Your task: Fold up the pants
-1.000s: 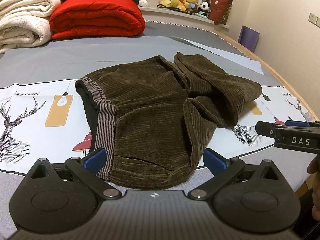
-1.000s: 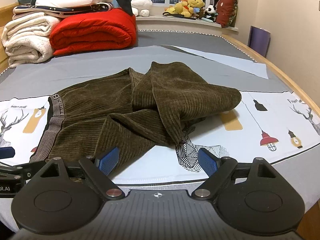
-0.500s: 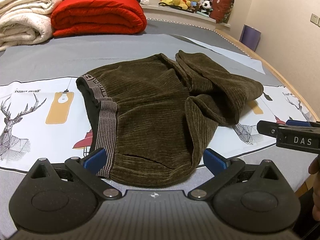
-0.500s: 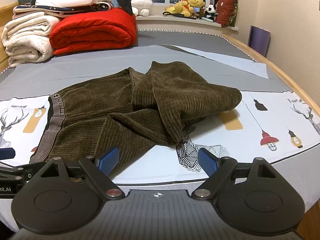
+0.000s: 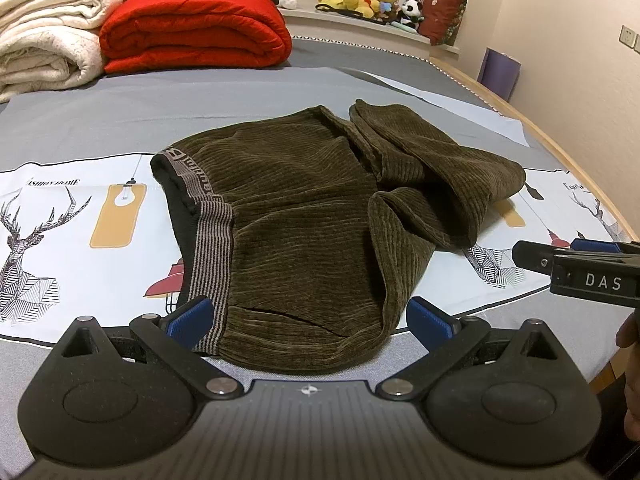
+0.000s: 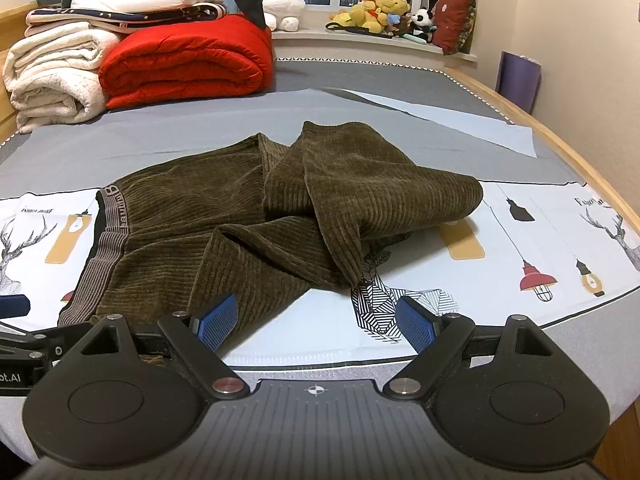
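Left wrist: pants [image 5: 304, 216] just beyond wide-open left tongs [image 5: 309, 317]

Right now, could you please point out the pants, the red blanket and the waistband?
pants [image 6: 256, 216]: right wrist view, on the seat panel.
red blanket [image 6: 188, 60]: right wrist view, on its folded front.
waistband [image 5: 212, 236]: left wrist view, on the striped elastic.

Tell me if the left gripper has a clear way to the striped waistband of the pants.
Probably yes. The left gripper is open and holds nothing, and the striped waistband of the pants lies uncovered just ahead of its left finger, with nothing between them.
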`<action>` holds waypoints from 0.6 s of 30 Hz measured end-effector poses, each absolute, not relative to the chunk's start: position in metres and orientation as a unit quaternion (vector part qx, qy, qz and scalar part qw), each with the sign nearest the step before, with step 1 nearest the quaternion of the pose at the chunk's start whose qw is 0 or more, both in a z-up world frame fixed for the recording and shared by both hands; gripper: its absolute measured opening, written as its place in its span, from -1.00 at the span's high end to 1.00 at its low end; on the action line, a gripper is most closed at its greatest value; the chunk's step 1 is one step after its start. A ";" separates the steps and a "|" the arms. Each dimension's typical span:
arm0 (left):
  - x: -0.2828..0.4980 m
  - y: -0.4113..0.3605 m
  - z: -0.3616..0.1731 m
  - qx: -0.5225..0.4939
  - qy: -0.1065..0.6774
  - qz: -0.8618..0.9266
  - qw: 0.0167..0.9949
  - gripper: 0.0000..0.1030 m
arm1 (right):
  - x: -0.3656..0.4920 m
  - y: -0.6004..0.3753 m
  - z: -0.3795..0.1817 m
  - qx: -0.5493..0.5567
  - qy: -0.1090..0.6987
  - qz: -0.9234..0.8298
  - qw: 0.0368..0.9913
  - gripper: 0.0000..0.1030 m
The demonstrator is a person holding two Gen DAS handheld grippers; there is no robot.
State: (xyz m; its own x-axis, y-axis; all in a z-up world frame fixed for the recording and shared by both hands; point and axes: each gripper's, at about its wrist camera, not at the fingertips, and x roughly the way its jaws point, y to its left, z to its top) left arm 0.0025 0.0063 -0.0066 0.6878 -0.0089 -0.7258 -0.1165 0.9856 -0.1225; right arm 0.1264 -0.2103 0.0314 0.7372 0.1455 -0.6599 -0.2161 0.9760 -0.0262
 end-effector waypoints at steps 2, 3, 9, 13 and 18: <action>0.003 0.007 -0.007 -0.080 0.392 0.029 0.916 -1.00 | 0.126 -0.210 0.031 -0.051 0.350 0.097 0.930 -0.69; 0.003 0.007 -0.007 -0.080 0.392 0.028 0.916 -1.00 | 0.126 -0.210 0.031 -0.051 0.350 0.097 0.930 -0.69; 0.002 0.006 -0.007 -0.079 0.392 0.028 0.916 -1.00 | 0.126 -0.210 0.031 -0.051 0.350 0.096 0.930 -0.69; 0.002 0.006 -0.006 -0.080 0.392 0.028 0.916 -1.00 | 0.126 -0.210 0.031 -0.052 0.350 0.097 0.930 -0.69; 0.002 0.004 -0.007 -0.074 0.391 0.029 0.917 -1.00 | 0.126 -0.210 0.031 -0.053 0.350 0.097 0.930 -0.69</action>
State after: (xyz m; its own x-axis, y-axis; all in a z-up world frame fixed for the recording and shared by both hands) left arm 0.0024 0.0041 -0.0069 0.6933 -0.0040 -0.7207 -0.1114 0.9874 -0.1127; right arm 0.1264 -0.2097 0.0314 0.7369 0.1433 -0.6607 -0.2168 0.9758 -0.0302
